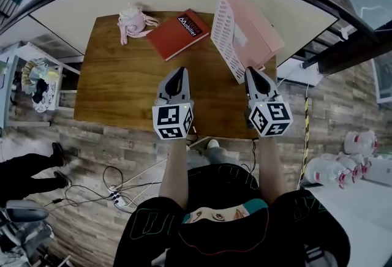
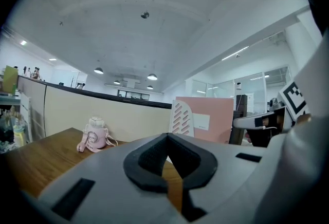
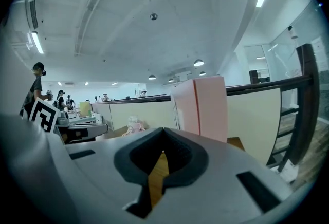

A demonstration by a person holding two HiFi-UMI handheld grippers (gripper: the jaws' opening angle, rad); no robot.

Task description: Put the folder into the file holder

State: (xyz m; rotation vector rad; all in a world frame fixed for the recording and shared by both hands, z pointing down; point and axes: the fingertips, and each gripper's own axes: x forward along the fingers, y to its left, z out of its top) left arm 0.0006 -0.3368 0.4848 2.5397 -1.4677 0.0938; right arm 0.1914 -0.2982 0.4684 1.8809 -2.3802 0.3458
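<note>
Grey jaws pressed together on nothing, the left hand-held gripper [image 1: 177, 73] and right hand-held gripper [image 1: 253, 73] hover over the near part of a wooden worktop [image 1: 122, 85]. The right one is close beside the pink file holder [image 1: 248, 30]. Beyond them the red folder [image 1: 182, 33] lies flat and ungripped, between that holder and a pink bottle [image 1: 131, 21]. By this showing nothing is done; lifting and slotting the folder remain.

L claw [image 1: 177, 71], R claw [image 1: 252, 70]: shut, empty
</note>
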